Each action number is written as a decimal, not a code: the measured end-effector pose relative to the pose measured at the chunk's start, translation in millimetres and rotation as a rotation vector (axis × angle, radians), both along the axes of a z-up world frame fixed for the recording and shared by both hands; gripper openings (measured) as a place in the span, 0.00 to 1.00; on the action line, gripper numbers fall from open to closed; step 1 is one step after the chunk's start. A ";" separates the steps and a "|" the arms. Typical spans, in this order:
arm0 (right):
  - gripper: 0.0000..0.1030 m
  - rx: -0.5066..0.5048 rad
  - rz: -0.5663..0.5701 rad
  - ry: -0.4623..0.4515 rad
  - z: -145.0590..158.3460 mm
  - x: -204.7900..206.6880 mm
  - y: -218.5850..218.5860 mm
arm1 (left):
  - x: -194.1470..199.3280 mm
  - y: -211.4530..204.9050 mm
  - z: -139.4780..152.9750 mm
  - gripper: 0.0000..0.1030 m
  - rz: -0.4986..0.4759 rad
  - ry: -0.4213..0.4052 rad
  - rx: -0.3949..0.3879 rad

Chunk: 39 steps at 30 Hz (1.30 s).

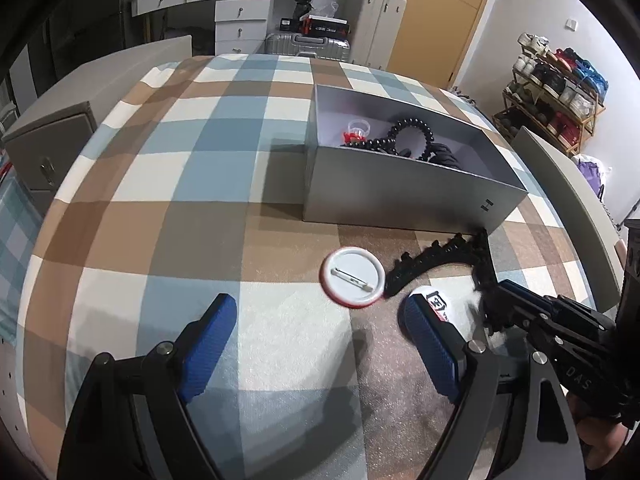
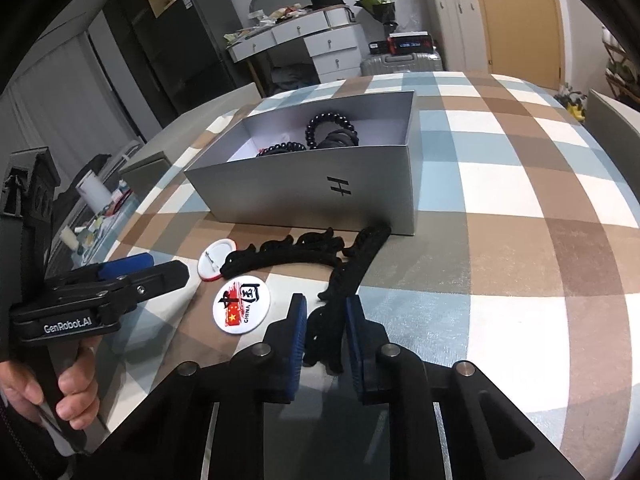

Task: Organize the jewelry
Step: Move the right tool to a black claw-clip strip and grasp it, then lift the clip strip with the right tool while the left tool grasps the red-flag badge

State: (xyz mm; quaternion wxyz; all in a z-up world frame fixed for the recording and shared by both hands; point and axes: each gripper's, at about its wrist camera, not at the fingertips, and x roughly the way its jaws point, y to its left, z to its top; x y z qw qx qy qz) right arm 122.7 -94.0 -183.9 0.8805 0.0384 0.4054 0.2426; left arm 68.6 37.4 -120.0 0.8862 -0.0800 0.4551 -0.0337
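Note:
A grey open box (image 1: 400,196) (image 2: 312,196) on the checked bedspread holds black bead bracelets (image 1: 408,136) (image 2: 328,128) and a small red and clear piece (image 1: 356,130). In front of it lie a black lace headband (image 1: 432,260) (image 2: 296,252), a badge lying face down (image 1: 350,276) (image 2: 214,260) and a white CHINA badge (image 2: 241,305) (image 1: 438,304). My right gripper (image 2: 326,312) is shut on one end of the headband, low on the bedspread. My left gripper (image 1: 320,320) is open and empty just before the face-down badge.
The bed's checked cover (image 1: 180,200) spreads left and right of the box. A grey cabinet (image 1: 48,152) stands at the bed's left. Drawers (image 1: 236,16), suitcases (image 1: 308,44) and a shoe rack (image 1: 560,88) line the far wall.

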 end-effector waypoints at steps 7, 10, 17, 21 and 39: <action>0.17 0.015 0.001 -0.018 2.4 -2.4 -2.7 | 2.8 2.6 -1.8 0.81 -0.008 0.017 -0.016; 0.16 0.027 0.002 -0.022 3.5 -3.5 -4.6 | 2.2 1.7 -2.0 0.81 -0.017 0.027 -0.027; 0.16 0.081 -0.012 -0.029 7.9 -7.8 -15.5 | -3.1 -14.5 0.2 0.81 -0.093 0.033 -0.048; 0.16 0.099 -0.017 -0.059 14.5 -14.5 -21.7 | -4.1 -29.0 3.0 0.81 -0.149 0.028 -0.056; 0.16 0.162 -0.047 -0.113 23.4 -32.4 -49.7 | 8.9 -70.1 -4.3 0.47 -0.261 0.052 0.068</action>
